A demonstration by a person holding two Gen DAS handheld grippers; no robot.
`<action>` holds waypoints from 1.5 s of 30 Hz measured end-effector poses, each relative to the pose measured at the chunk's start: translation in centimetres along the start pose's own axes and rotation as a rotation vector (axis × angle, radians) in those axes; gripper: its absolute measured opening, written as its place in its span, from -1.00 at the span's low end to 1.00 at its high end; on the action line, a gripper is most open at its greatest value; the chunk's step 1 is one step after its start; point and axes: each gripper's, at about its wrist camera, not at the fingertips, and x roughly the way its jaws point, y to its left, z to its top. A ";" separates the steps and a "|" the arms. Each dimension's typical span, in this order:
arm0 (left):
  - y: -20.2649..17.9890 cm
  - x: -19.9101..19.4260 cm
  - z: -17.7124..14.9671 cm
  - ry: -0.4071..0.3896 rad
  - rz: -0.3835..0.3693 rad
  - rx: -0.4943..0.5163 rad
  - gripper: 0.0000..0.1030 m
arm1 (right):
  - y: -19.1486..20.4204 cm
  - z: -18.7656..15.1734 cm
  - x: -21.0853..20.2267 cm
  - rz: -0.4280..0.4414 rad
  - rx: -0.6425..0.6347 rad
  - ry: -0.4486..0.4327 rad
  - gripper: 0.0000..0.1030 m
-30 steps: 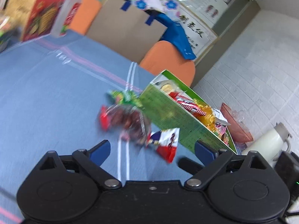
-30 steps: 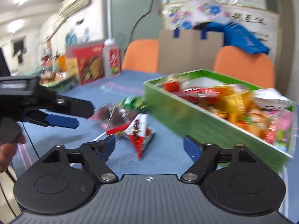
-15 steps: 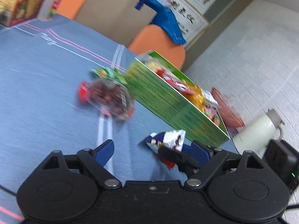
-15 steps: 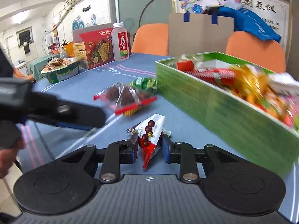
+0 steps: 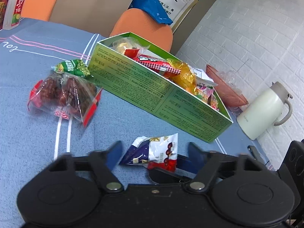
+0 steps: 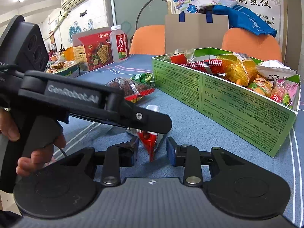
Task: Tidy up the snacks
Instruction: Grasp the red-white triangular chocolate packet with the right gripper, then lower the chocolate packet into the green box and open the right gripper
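On the blue tablecloth (image 5: pixel 28 142), just in front of the green snack box (image 5: pixel 161 95), lies a small red, white and blue chocolate-ball packet (image 5: pixel 153 152), and both grippers converge on it. The step in hand looks like a handover or re-grip of this 1 packet before it goes into the box, which already holds many wrapped snacks.

The left gripper (image 5: pixel 153 152) straddles the packet with its jaws closing; they stand at a middling width and the blue pads do not yet appear to press the wrapper. The right gripper (image 6: pixel 152 150) has the packet's red lower corner between its jaws, which are opening; a clear gap shows on each side of the wrapper, so it no longer pinches it.

In the right wrist view the left gripper crosses in from the left, tilted downward, its upper finger lying over the top of the packet. The person's hand (image 6: pixel 38 148) wraps the handle, fingers curled at the trigger. The right gripper also points down toward the table, low and close to the cloth.

2 other snacks wait beside the box's near corner: a clear bag of dark red dried fruit (image 5: pixel 62 95) and a green packet (image 5: pixel 72 67) touching it behind.

Next, I judge, the left jaws must finish closing on the packet's body, the right must draw clear, and the packet must be lifted over the box's near wall. The crinkly wrapper may slip if pinched only at its edge.
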 end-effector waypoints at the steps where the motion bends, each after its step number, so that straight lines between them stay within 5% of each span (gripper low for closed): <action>1: -0.1 0.1 -0.1 0.003 -0.002 0.006 0.49 | 0.0 0.0 0.1 0.006 0.003 0.004 -0.09; 8: -1.8 -0.4 0.5 -0.029 -0.027 0.019 0.48 | 0.1 0.2 -1.1 -0.016 -0.007 -0.031 -0.21; 14: -5.7 -0.1 3.9 -0.101 -0.088 0.127 0.48 | -1.3 2.2 -3.6 -0.100 -0.011 -0.160 -0.21; 26: -10.6 6.3 9.8 -0.151 -0.235 0.242 0.47 | -7.7 5.1 -4.9 -0.291 0.031 -0.328 -0.20; 33: -10.8 10.4 10.7 -0.118 -0.183 0.264 0.57 | -10.4 5.1 -2.7 -0.333 0.054 -0.326 -0.19; 36: -10.3 12.2 9.6 -0.081 -0.108 0.306 1.00 | -11.0 4.5 -1.1 -0.345 0.056 -0.272 0.00; 39: -10.1 12.4 8.6 -0.085 -0.099 0.349 1.00 | -11.0 3.8 -0.8 -0.344 0.061 -0.241 0.11; 41: -10.1 12.0 8.6 -0.081 -0.101 0.338 1.00 | -10.8 3.6 -1.2 -0.351 0.066 -0.245 0.39; 43: -10.1 10.8 8.9 -0.080 -0.119 0.312 1.00 | -10.4 3.8 -2.0 -0.372 0.056 -0.278 0.97; 45: -10.0 8.8 8.9 -0.130 -0.136 0.282 1.00 | -9.7 4.0 -3.1 -0.394 0.033 -0.317 1.00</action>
